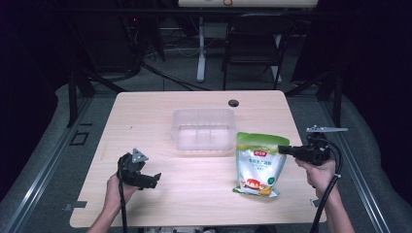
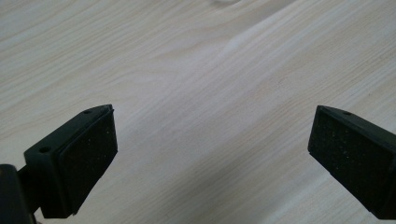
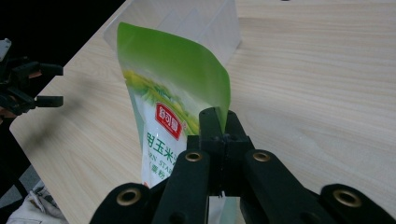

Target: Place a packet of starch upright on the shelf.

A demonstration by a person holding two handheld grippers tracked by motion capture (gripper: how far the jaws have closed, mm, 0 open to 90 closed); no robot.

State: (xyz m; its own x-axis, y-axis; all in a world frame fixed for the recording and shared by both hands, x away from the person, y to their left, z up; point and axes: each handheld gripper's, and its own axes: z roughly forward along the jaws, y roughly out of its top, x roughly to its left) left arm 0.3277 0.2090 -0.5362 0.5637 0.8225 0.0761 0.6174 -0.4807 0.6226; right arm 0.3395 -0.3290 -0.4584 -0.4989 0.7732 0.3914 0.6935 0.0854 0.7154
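Note:
A green and white food pouch (image 1: 257, 162) hangs tilted over the table's right side, its lower end touching the wood. My right gripper (image 1: 283, 149) is shut on the pouch's upper right edge. In the right gripper view its jaws meet on the green rim of the pouch (image 3: 175, 84), pinched by my right gripper (image 3: 218, 119). My left gripper (image 1: 154, 178) rests low over the front left of the table, held by a hand. In the left gripper view the left gripper (image 2: 212, 140) stands open with only bare wood between the pads (image 2: 88, 158).
A clear plastic box (image 1: 203, 128) sits at the table's (image 1: 194, 194) middle, just behind the pouch; it also shows as the clear box (image 3: 205, 23). A cable hole (image 1: 233, 103) lies near the far edge. A chair (image 1: 252, 43) stands beyond the table.

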